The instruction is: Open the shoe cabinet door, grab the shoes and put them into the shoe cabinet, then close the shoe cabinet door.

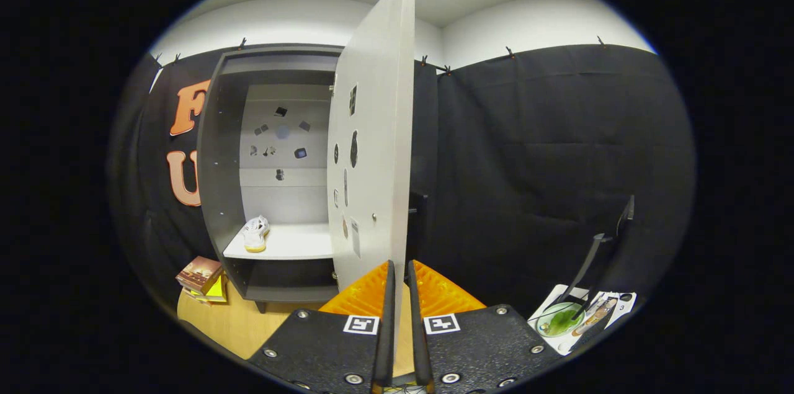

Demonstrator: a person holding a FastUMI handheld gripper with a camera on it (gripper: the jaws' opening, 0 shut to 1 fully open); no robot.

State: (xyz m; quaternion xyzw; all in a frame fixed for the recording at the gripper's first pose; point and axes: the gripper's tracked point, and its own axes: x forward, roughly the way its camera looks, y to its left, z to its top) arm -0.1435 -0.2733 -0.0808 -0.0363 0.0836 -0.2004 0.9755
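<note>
The gripper [400,270] sat nearly pinched together, holding nothing, right at the door's [372,133] free edge; shoe [255,233] already shelved, beyond-left.

The grey shoe cabinet [217,152] stands left, its open flat door [372,146] edge-on just ahead of the gripper [400,270]'s nearly closed fingers, a white shoe [255,233] on its shelf.

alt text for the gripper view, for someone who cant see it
An open shoe cabinet holds a white shoe on its shelf; its door stands edge-on just ahead of the gripper, whose fingers are nearly closed on nothing.
</note>
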